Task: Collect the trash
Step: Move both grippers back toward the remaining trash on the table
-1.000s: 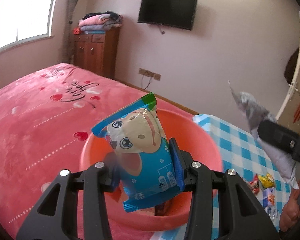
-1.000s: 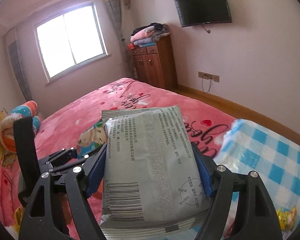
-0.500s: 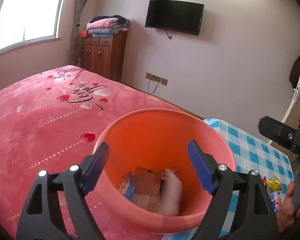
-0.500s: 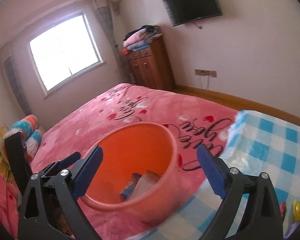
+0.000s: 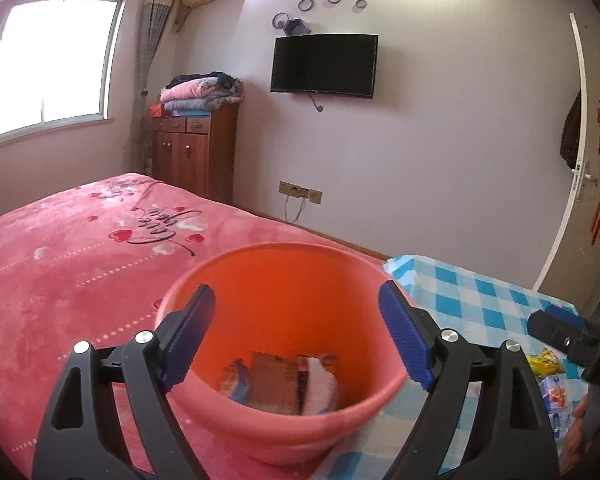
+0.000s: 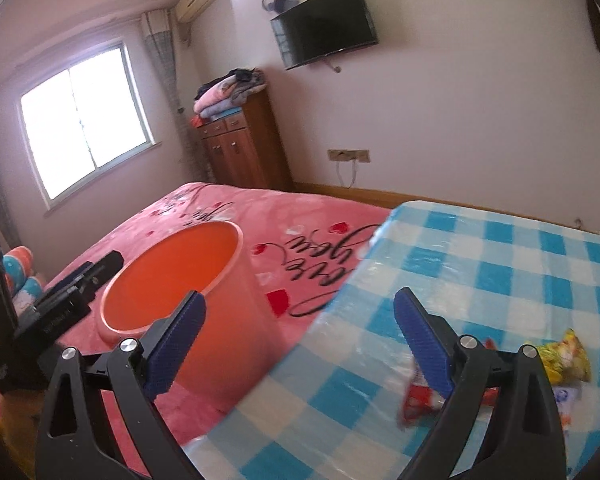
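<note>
You've dropped both packets into the bucket [image 5: 284, 432]. Your left gripper [image 5: 298, 334] is opening over it; your right gripper [image 6: 300, 340] gapes empty, near table [image 6: 500, 248] wrappers [image 6: 566, 358].

bucket [image 5: 284, 432] on the bed [image 5: 60, 264], left of the table [image 6: 480, 280], wrappers [image 5: 284, 380] inside.

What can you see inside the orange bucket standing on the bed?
Inside the orange bucket lie several wrappers: a blue packet, a brown packet and a white one. Its near wall hides the bottom, so anything beneath them cannot be seen.
</note>
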A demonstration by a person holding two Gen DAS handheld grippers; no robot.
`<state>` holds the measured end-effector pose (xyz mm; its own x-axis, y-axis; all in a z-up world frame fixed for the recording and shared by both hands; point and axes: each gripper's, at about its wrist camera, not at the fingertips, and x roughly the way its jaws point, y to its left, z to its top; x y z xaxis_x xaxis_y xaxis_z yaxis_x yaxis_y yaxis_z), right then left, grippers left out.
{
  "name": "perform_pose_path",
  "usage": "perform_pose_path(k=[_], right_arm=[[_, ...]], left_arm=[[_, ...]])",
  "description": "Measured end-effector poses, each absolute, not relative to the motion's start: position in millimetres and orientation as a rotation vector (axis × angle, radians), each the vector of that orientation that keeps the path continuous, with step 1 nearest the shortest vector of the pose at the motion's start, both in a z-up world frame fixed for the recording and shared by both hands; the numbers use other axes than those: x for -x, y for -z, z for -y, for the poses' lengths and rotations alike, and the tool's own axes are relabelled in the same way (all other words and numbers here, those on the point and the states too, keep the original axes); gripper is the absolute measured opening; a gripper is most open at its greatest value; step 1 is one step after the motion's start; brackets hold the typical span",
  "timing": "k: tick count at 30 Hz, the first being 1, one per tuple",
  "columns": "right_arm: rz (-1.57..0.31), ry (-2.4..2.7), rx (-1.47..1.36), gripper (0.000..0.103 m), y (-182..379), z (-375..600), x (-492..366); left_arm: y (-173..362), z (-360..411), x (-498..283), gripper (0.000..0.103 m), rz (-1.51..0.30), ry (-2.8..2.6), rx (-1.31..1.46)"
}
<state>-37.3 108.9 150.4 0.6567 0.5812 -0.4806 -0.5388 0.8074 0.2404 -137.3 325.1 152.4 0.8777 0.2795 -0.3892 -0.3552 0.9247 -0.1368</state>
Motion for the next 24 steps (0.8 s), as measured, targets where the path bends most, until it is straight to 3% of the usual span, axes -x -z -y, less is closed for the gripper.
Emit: perform_pose_path(k=[13,24], right_arm=[[-0.488,-0.553,-0.061,0.098,-137,-52,70],[-0.476,-0.513,-0.095,0.098,-119,-6,85]], left_arm=[[-144,-262,138,0.085,-0.375,-0.2,0.162],[-121,-235,130,0.085,-0.495,-0.152,0.22]])
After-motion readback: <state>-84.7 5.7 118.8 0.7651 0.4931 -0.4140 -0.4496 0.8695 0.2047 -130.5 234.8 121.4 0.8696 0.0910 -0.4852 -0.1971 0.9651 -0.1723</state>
